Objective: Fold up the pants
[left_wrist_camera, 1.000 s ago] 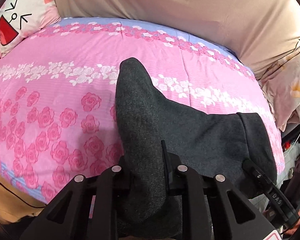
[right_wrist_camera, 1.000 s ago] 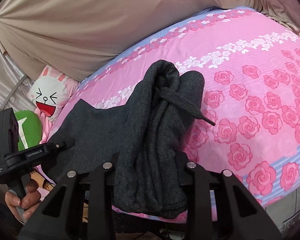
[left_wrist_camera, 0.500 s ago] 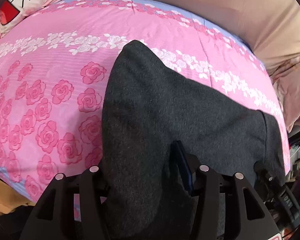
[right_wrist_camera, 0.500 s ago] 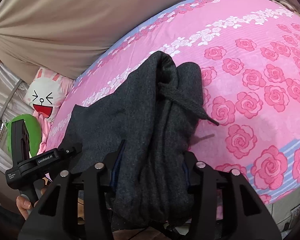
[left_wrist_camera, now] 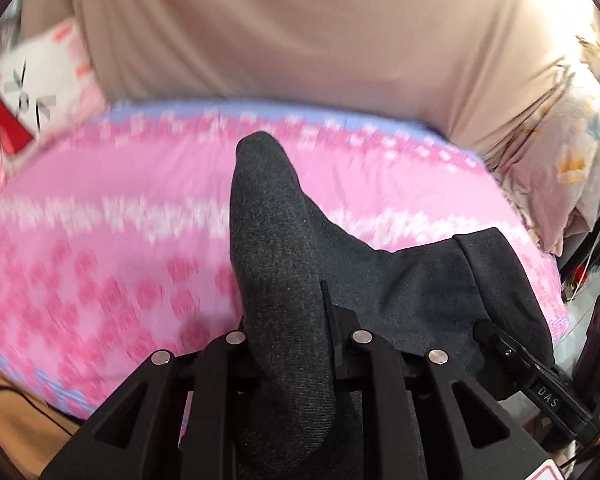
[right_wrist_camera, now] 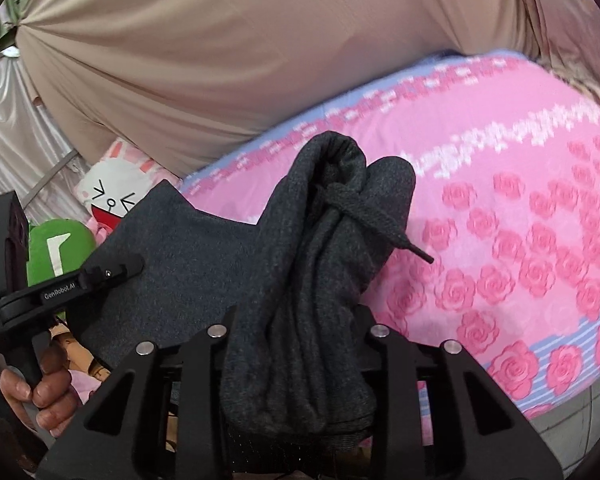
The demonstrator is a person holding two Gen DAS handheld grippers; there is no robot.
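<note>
Dark grey pants (left_wrist_camera: 268, 216) hang stretched between both grippers above the pink rose bedsheet (left_wrist_camera: 100, 240). In the left wrist view my left gripper (left_wrist_camera: 288, 312) has a bunched leg end between its jaws, which are closing with the pads pressing the fabric. Over in the right wrist view my right gripper (right_wrist_camera: 298, 316) grips the gathered waistband (right_wrist_camera: 324, 240). Its jaws are closing too, and the drawstring (right_wrist_camera: 380, 224) dangles to the right. Each gripper shows in the other's view: the left gripper (right_wrist_camera: 112, 272) at left, the right gripper (left_wrist_camera: 496, 340) at lower right.
A beige cloth (left_wrist_camera: 300, 32) drapes behind the bed. A rabbit-face pillow (right_wrist_camera: 112, 192) and a green plush (right_wrist_camera: 56, 248) lie at the head end. A person's hand (right_wrist_camera: 40, 384) holds the left gripper's handle. Floral bedding (left_wrist_camera: 560, 168) is piled at the far right.
Half a second ago both grippers were lower over the bed with jaws wider on the cloth. Now both have risen and narrowed again, lifting the pants off the sheet.
</note>
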